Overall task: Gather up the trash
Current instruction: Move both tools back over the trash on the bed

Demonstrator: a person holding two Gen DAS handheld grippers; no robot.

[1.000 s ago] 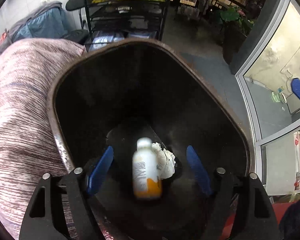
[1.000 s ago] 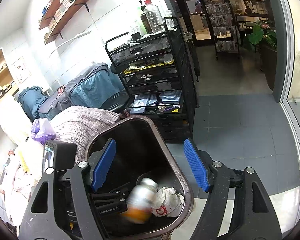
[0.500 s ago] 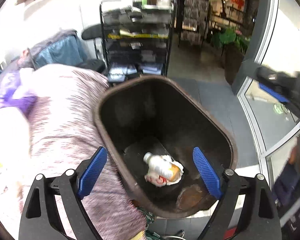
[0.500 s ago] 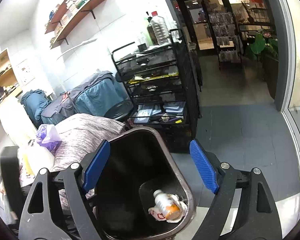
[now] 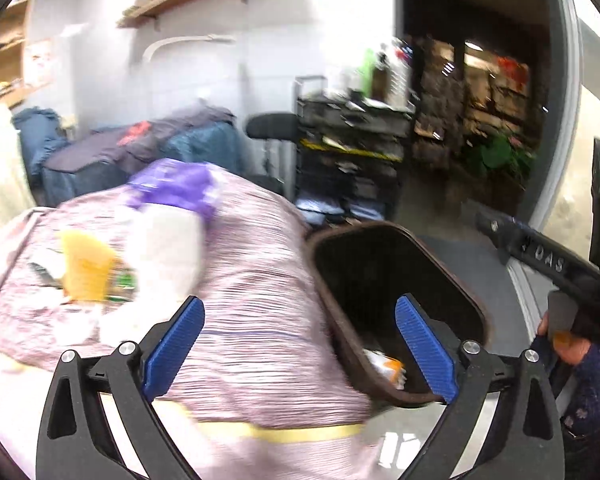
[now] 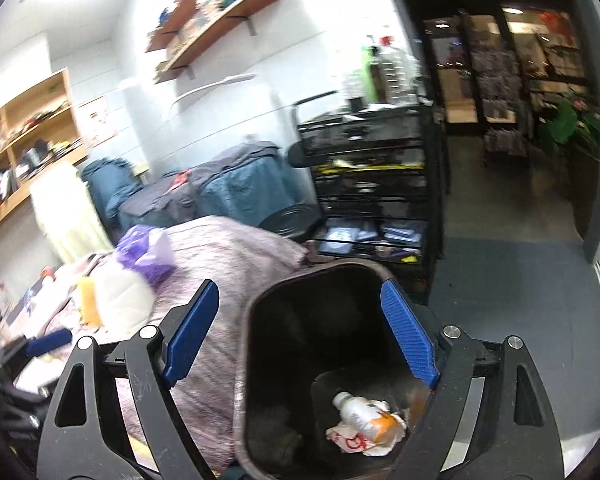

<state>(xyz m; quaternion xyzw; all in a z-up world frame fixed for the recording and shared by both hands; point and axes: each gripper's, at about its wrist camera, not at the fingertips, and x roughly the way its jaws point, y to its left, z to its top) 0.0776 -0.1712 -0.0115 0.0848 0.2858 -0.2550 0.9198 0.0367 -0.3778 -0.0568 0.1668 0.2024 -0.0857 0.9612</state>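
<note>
Swinging away from the bin (image 5: 396,280) since a second ago, my left tongs (image 5: 300,344) gape wide and empty toward the bed (image 5: 260,320), right tongs (image 6: 300,336) likewise wide above the dropped bottle (image 6: 364,414) and wrapper (image 6: 352,436), likely seeking more trash.

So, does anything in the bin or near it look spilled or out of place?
Nothing stands out. The bottle lies on crumpled paper at the bottom of the bin, with no spill visible.
</note>
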